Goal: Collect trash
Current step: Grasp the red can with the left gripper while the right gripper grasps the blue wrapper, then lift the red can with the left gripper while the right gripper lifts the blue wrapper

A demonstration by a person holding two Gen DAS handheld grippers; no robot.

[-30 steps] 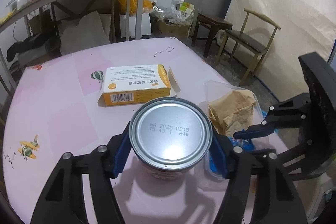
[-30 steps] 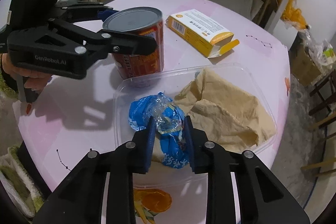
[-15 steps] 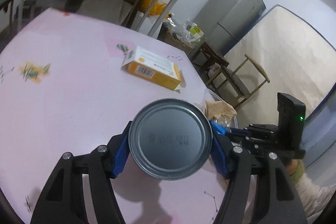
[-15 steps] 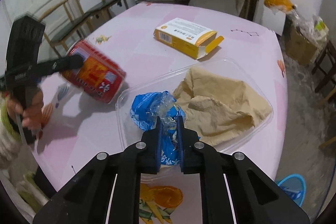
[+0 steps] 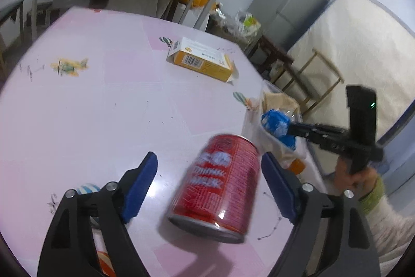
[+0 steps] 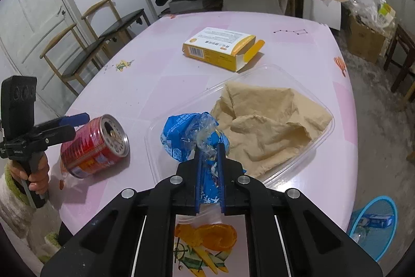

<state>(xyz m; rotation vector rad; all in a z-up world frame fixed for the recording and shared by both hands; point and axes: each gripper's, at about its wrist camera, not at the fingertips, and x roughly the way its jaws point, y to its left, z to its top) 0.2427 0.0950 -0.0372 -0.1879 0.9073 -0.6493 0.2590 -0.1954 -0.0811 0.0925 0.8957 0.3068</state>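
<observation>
Two grippers split the work: the left gripper (image 5: 208,188), jaws just spread wide, frees the can (image 5: 216,188), while the right gripper (image 6: 208,162) pinches the wrapper (image 6: 186,134) at the tray's (image 6: 321,142) nine-o'clock end, seemingly for binning.

The left tool (image 5: 208,182) has just been opening: its blue pads, clamped on the red can (image 5: 219,188) a second ago, now stand clear of it on both sides. The can, upright before, lies tipped on the counter (image 5: 103,108). The right tool (image 6: 209,160) has just been closing, and now pinches the blue wrapper (image 6: 186,134).
</observation>
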